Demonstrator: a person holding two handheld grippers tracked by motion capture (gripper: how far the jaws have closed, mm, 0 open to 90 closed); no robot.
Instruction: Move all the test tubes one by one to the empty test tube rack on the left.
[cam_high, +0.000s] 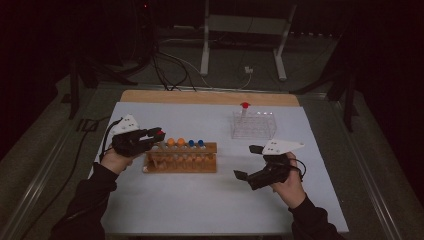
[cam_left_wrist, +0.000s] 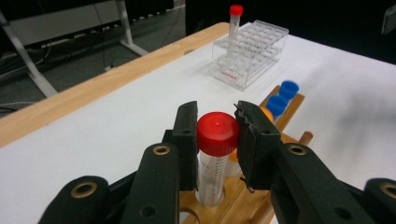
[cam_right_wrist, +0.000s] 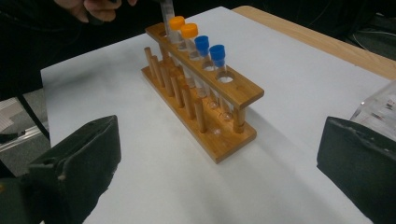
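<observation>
Jaws of my left gripper (cam_left_wrist: 217, 140) pinched the red-capped tube (cam_left_wrist: 216, 156) at its cap, its lower end sitting in an end hole of the wooden rack (cam_high: 182, 159). My right gripper (cam_high: 257, 167) hung over the desk (cam_high: 210, 200), jaws spread wide, nothing in them. One red-capped tube (cam_high: 244, 108) already stood in the clear rack (cam_high: 253, 125). Two orange tubes (cam_right_wrist: 183, 29) and two blue tubes (cam_right_wrist: 210, 46) were left in the wooden rack. I judged the job early, roughly one of six done.
</observation>
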